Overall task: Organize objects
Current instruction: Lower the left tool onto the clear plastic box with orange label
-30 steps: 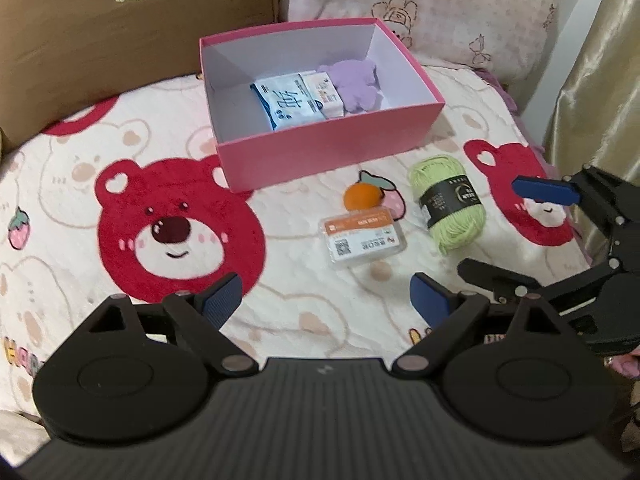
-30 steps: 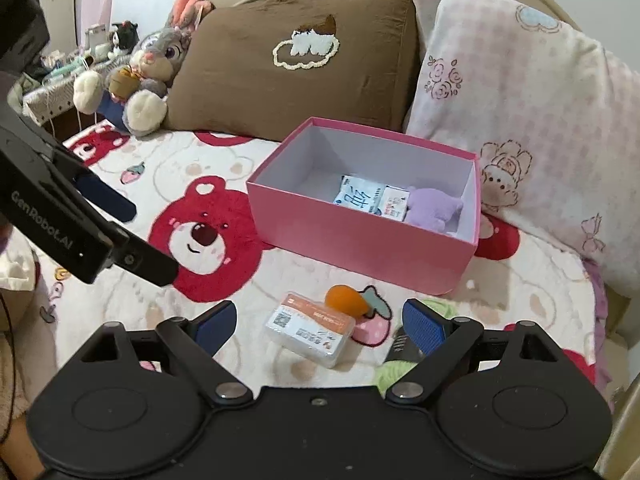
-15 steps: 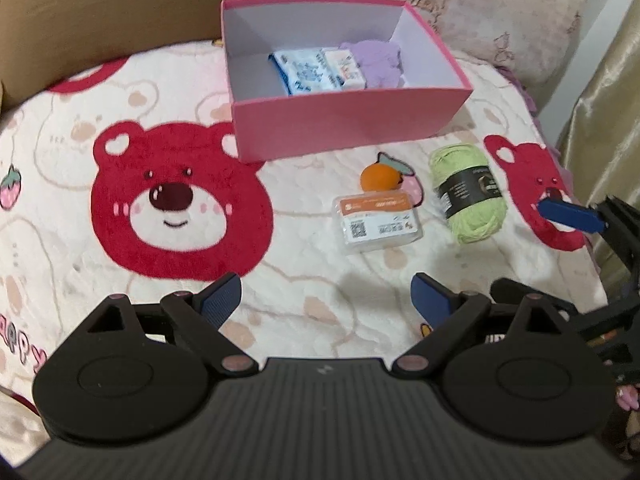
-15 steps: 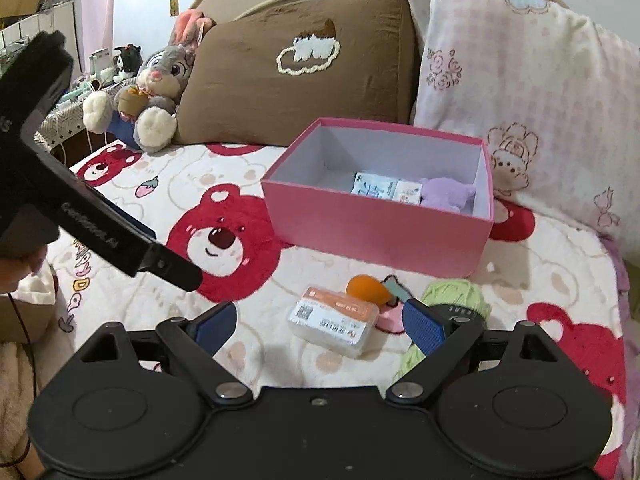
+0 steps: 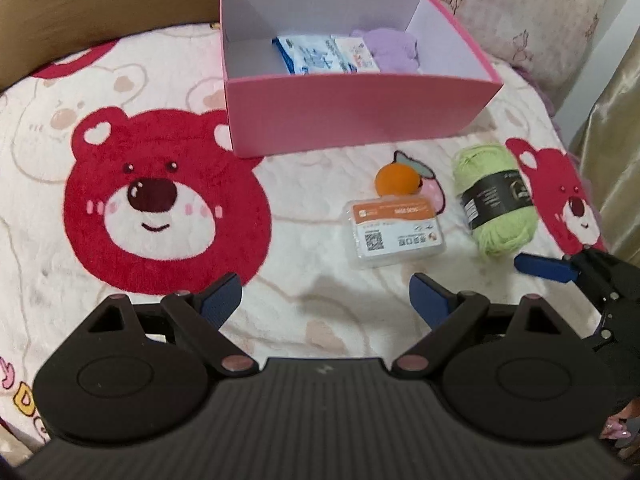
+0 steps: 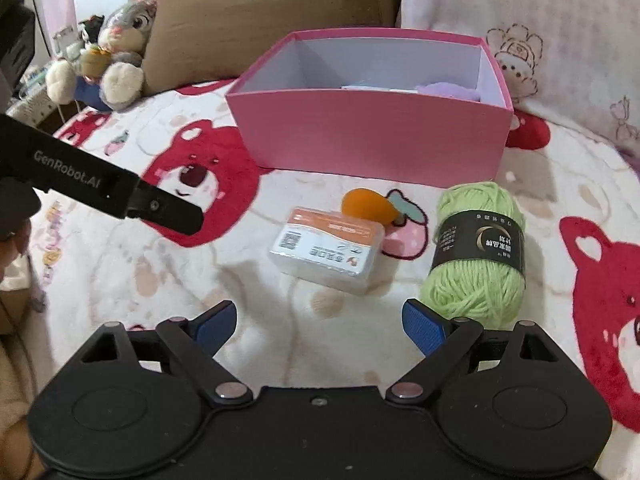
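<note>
Both the left claw (image 5: 324, 294) and right claw (image 6: 320, 320) gape empty above the bear-print bed (image 5: 304, 312), poised to collect the 3 stragglers, card pack (image 6: 326, 254), orange toy (image 6: 370, 210) and green yarn (image 6: 478, 254), lying just before the pink box (image 6: 372, 136)

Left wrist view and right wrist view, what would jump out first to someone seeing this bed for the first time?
The open pink box near the pillows stands out, with a blue-white packet and a purple plush item inside. On the bear-print blanket in front of it lie an orange sponge, a clear card box and a green yarn skein. Both grippers, left and right, hang open above the blanket.
</note>
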`<action>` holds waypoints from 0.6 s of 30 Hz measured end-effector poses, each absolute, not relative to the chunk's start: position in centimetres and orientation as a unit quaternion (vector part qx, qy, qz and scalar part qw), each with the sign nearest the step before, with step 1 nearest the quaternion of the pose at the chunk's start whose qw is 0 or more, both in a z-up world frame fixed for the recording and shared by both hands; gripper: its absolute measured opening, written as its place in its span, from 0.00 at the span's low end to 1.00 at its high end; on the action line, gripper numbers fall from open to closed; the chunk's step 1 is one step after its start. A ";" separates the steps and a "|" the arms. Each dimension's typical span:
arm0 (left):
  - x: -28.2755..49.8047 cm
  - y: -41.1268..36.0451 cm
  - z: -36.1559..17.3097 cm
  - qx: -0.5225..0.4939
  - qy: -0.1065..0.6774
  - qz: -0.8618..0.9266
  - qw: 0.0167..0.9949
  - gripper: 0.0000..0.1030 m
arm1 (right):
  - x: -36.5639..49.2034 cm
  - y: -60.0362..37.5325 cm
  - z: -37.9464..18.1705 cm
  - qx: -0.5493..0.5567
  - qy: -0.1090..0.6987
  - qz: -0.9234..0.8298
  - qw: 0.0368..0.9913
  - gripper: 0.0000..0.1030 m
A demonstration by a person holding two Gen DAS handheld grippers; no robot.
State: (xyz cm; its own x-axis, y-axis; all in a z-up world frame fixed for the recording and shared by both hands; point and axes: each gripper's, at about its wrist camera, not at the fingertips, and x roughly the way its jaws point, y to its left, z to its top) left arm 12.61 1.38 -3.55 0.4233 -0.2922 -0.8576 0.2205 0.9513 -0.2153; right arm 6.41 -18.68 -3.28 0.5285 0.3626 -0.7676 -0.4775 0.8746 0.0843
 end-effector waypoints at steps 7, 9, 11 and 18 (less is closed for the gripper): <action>13.9 1.1 -7.2 -0.093 0.524 -0.161 0.831 0.88 | 7.3 -16.4 -5.0 -0.101 0.410 0.249 0.872 0.89; 14.2 0.6 -8.2 -0.100 0.525 -0.163 0.829 0.88 | 8.0 -16.0 -5.5 -0.106 0.405 0.253 0.872 0.89; 14.4 0.0 -9.0 -0.104 0.525 -0.167 0.828 0.86 | 8.7 -15.4 -6.5 -0.125 0.406 0.248 0.871 0.89; 15.4 -0.7 -10.9 -0.122 0.490 -0.171 0.846 0.83 | 10.8 -15.7 -9.3 -0.092 0.430 0.229 0.869 0.87</action>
